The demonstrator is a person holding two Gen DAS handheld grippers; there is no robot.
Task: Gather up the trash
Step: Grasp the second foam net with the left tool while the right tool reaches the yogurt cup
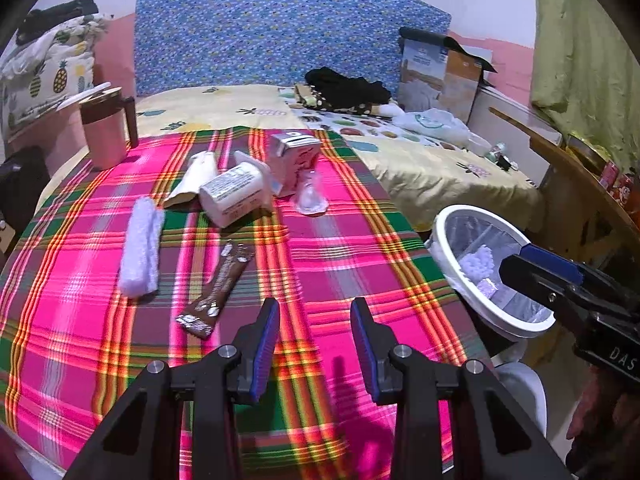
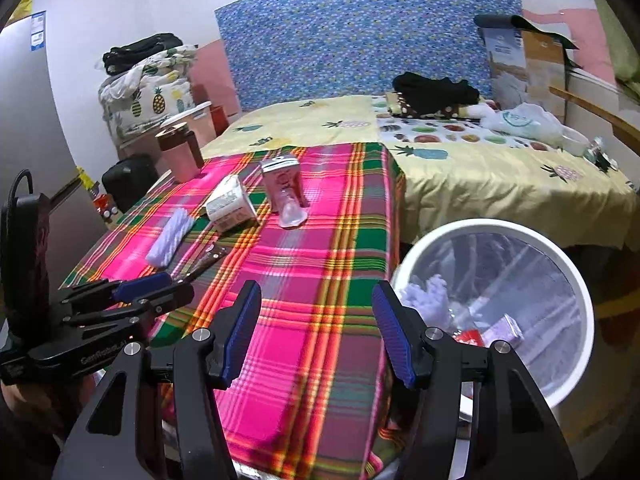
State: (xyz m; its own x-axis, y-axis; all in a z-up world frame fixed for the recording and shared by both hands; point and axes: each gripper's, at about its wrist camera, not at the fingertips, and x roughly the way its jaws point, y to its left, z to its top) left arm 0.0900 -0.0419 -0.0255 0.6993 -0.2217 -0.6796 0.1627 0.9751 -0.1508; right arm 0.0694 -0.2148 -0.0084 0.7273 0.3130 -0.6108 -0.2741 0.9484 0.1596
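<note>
Both black two-finger grippers with blue pads tilt down over the pink plaid tablecloth (image 1: 328,248), left gripper (image 1: 315,336) and right gripper (image 2: 316,328) released, grasping nothing. Brown snack wrapper (image 1: 218,288) lies at the left gripper's ten o'clock; white round bin (image 2: 576,280) at the right gripper's two o'clock.

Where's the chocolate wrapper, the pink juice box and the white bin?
chocolate wrapper (image 1: 218,290): left wrist view, middle of the brown wrapper.
pink juice box (image 1: 294,164): left wrist view, its front face.
white bin (image 2: 582,280): right wrist view, right side of the rim.
</note>
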